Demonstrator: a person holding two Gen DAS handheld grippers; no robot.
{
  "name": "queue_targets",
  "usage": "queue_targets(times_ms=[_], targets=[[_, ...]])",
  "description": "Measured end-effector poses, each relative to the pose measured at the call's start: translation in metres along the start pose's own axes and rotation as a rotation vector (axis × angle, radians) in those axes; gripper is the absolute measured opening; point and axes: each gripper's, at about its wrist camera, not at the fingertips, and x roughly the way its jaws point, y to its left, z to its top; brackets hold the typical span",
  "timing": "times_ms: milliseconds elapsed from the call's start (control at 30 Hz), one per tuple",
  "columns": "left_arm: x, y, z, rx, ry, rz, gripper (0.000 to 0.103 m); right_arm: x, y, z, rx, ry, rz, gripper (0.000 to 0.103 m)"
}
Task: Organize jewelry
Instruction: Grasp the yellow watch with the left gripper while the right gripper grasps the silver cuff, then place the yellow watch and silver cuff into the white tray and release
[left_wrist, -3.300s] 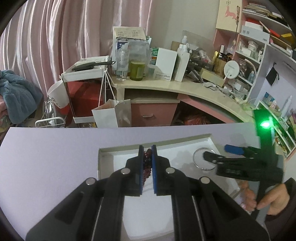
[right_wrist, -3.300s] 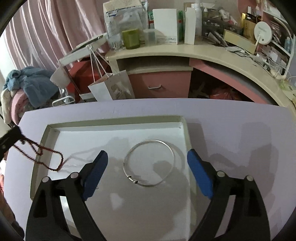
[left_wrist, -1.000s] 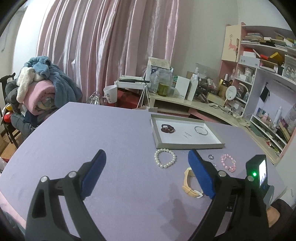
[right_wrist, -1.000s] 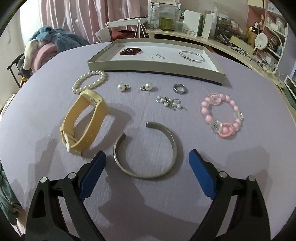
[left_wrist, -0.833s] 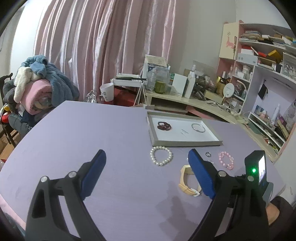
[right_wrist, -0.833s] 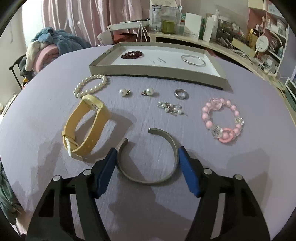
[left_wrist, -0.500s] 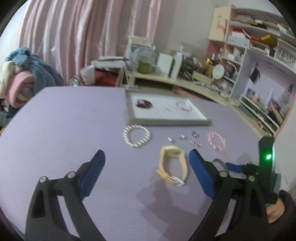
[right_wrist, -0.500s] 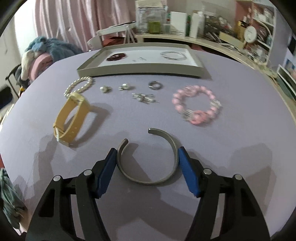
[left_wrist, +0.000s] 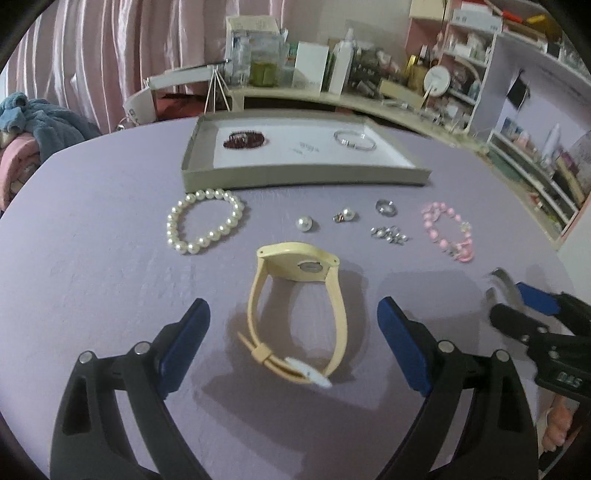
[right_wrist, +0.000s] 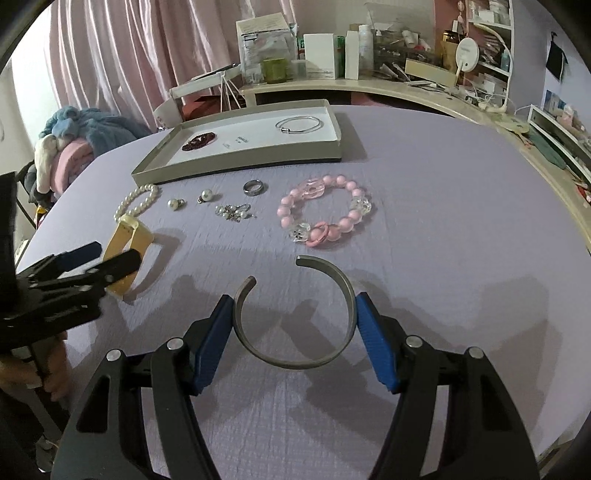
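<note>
My right gripper (right_wrist: 294, 334) is shut on a grey metal cuff bangle (right_wrist: 295, 360); its blue pads touch both sides, and the cuff appears lifted off the purple table. My left gripper (left_wrist: 293, 341) is open, its fingers on either side of a yellow watch (left_wrist: 299, 291) lying on the table. A grey tray (left_wrist: 303, 180) at the back holds a dark red bead bracelet (left_wrist: 243, 139) and a thin silver bangle (left_wrist: 354, 140). A white pearl bracelet (left_wrist: 203, 225), two pearl earrings (left_wrist: 304, 223), a ring (left_wrist: 386, 206), small silver earrings (left_wrist: 389, 233) and a pink bead bracelet (right_wrist: 325, 214) lie loose.
A cluttered curved desk (right_wrist: 369, 88) and shelves (left_wrist: 535, 110) stand behind the table. A pile of blankets (right_wrist: 74, 140) sits at the left. The table edge (right_wrist: 576, 236) curves away on the right.
My left gripper has moved down and forward over the yellow watch. My right gripper stays closed on the grey cuff and has turned a little to the right.
</note>
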Motion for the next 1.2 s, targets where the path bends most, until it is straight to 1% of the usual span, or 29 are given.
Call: queue_targets(times_ms=[33, 67, 133, 167, 200, 233, 267, 300, 367, 433, 600, 633, 800, 933, 1200], targets=[[0.002, 0.0, 0.001, -0.002, 0.006, 0.002, 0.084, 0.0, -0.001, 0.0, 0.001, 0.0, 0.001, 0.068], [0.003, 0.0, 0.001, -0.004, 0.011, 0.003, 0.08, 0.002, -0.001, 0.001, 0.005, 0.002, 0.002, 0.068], [0.006, -0.001, 0.003, -0.003, 0.022, 0.006, 0.067, 0.003, -0.001, 0.001, 0.007, 0.004, 0.007, 0.068], [0.007, -0.001, 0.003, -0.002, 0.028, 0.004, 0.063, 0.004, 0.0, 0.002, 0.007, 0.005, 0.009, 0.068], [0.007, -0.001, 0.003, -0.002, 0.029, 0.011, 0.058, 0.005, 0.001, 0.003, 0.005, 0.004, 0.01, 0.068], [0.006, 0.0, 0.003, -0.004, 0.025, 0.013, 0.05, 0.006, 0.003, 0.003, 0.005, 0.004, 0.012, 0.068], [0.005, 0.001, 0.003, -0.002, 0.022, 0.004, 0.047, 0.006, 0.003, 0.004, 0.004, 0.002, 0.016, 0.068], [0.005, 0.003, 0.004, -0.002, 0.023, -0.002, 0.041, 0.006, 0.004, 0.005, 0.004, 0.001, 0.019, 0.068], [0.003, 0.007, 0.006, -0.009, 0.027, -0.013, 0.039, 0.005, 0.006, 0.008, 0.002, -0.005, 0.026, 0.068], [-0.003, 0.009, 0.01, -0.009, 0.011, -0.014, 0.038, 0.002, 0.009, 0.012, -0.001, -0.016, 0.033, 0.068], [-0.032, 0.017, 0.028, 0.005, -0.075, 0.005, 0.038, -0.005, 0.015, 0.03, -0.017, -0.061, 0.037, 0.068], [-0.039, 0.021, 0.035, -0.002, -0.098, 0.005, 0.038, -0.006, 0.017, 0.036, -0.021, -0.073, 0.038, 0.068], [-0.058, 0.037, 0.059, -0.033, -0.16, 0.009, 0.038, -0.008, 0.021, 0.056, -0.031, -0.113, 0.042, 0.068], [-0.065, 0.047, 0.071, -0.055, -0.19, 0.01, 0.038, -0.006, 0.024, 0.069, -0.041, -0.132, 0.045, 0.068], [-0.062, 0.052, 0.089, -0.069, -0.21, 0.0, 0.038, 0.002, 0.025, 0.085, -0.05, -0.138, 0.044, 0.068]])
